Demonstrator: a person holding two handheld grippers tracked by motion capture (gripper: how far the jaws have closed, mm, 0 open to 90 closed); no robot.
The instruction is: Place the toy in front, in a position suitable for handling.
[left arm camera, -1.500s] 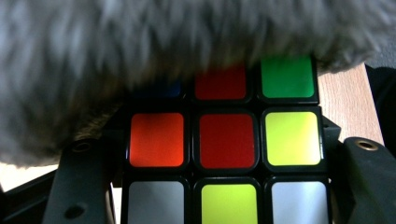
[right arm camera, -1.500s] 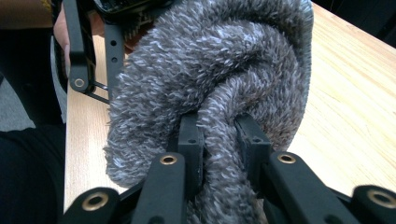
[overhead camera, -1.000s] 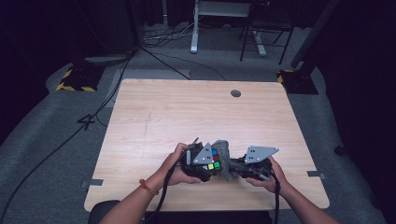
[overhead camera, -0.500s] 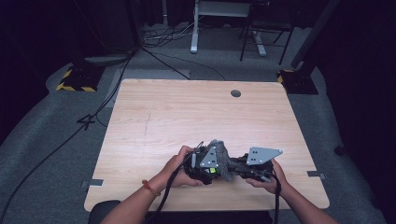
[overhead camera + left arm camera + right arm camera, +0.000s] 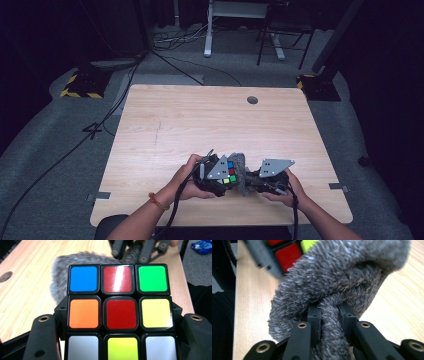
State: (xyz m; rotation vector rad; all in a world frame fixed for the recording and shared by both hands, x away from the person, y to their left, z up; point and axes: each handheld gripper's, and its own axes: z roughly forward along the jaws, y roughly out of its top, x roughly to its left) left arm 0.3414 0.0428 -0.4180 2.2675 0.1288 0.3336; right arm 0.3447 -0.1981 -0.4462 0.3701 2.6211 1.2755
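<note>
Near the front edge of the pale wooden table [image 5: 165, 125], the left gripper [image 5: 216, 176] was clamped on a black-framed puzzle cube with coloured stickers [image 5: 117, 312], jaws on opposite sides. Touching it, a fluffy grey cloth [image 5: 342, 280] was pinched in the right gripper [image 5: 329, 315]. No writing was legible. Beyond them, open tabletop ran to a round grommet hole [image 5: 252, 100].

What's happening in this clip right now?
A person at a wooden table works two handheld grippers near its front edge. The left gripper is clamped on a scrambled puzzle cube, and the right gripper pinches a fluffy grey cloth held against the cube, apparently to wipe it.
</note>
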